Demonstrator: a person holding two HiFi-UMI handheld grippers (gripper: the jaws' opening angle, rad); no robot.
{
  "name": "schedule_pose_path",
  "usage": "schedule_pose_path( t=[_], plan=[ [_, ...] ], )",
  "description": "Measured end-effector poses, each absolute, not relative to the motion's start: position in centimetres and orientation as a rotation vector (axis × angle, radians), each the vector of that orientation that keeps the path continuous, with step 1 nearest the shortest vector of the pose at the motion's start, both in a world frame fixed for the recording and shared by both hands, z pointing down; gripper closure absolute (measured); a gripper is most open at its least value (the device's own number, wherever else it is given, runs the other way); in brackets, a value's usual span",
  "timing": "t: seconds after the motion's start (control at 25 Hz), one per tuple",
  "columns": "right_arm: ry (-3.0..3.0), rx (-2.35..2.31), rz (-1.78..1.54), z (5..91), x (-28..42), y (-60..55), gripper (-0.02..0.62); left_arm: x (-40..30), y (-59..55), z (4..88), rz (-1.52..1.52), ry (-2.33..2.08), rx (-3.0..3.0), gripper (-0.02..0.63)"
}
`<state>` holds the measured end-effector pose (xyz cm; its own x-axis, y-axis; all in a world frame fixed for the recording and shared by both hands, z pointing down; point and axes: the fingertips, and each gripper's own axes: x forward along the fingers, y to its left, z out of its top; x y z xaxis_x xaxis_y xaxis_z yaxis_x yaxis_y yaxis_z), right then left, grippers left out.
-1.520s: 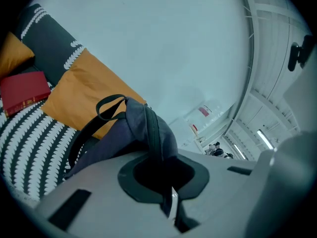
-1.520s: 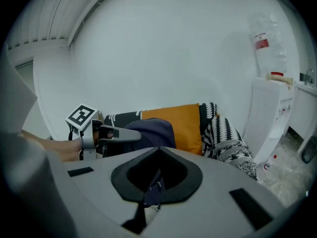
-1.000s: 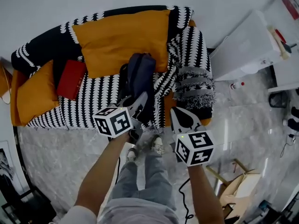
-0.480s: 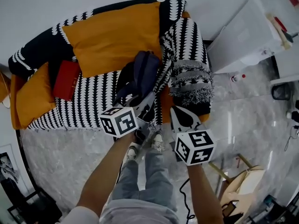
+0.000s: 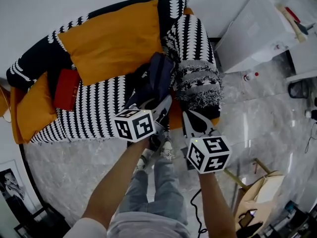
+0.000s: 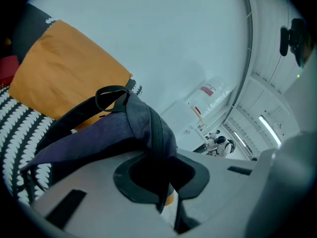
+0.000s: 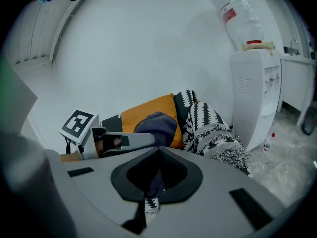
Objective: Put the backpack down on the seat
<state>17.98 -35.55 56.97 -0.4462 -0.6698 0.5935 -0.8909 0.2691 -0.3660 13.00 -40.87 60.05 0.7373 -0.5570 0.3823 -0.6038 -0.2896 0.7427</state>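
Note:
The dark navy backpack (image 5: 157,73) stands upright on the front of the sofa's black-and-white patterned seat (image 5: 94,114), next to the draped armrest. My left gripper (image 5: 165,102) is shut on its top fabric. In the left gripper view the backpack (image 6: 99,135) bulges up from between the jaws, with a black strap loop on top. My right gripper (image 5: 188,116) hangs to the right of the backpack, apart from it, shut and holding nothing. The right gripper view shows the backpack (image 7: 157,123) beyond the left gripper.
A large orange cushion (image 5: 109,38) leans on the sofa back, with a red bag (image 5: 64,89) and another orange cushion (image 5: 32,105) at the left. A fringed patterned throw (image 5: 198,73) covers the armrest. A white water dispenser (image 5: 250,33) stands right; the person's feet (image 5: 166,152) are on the marble floor.
The left gripper and the backpack have shifted to the right, closer to the draped armrest. The right gripper has stayed about where it was.

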Motion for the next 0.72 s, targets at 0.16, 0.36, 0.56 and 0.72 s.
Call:
schedule_pose_path(
  t=[0.16,0.36,0.56,0.72],
  plan=[
    [-2.238,1.471,0.978,56.7,19.0,-36.4,0.595,15.0,-41.2,61.0,0.092,-0.866,1.964,0.594],
    [-2.273,1.521,0.972,56.4,20.1,-36.9,0.594,17.6,-41.2,62.3,0.157,-0.839,1.977,0.589],
    [-2.225,1.552,0.977,57.1,21.9,-37.1,0.595,19.7,-41.3,63.5,0.233,-0.824,1.987,0.582],
    [-2.205,1.584,0.987,57.5,23.4,-37.3,0.594,21.7,-41.3,64.3,0.283,-0.792,2.012,0.554]
  ],
)
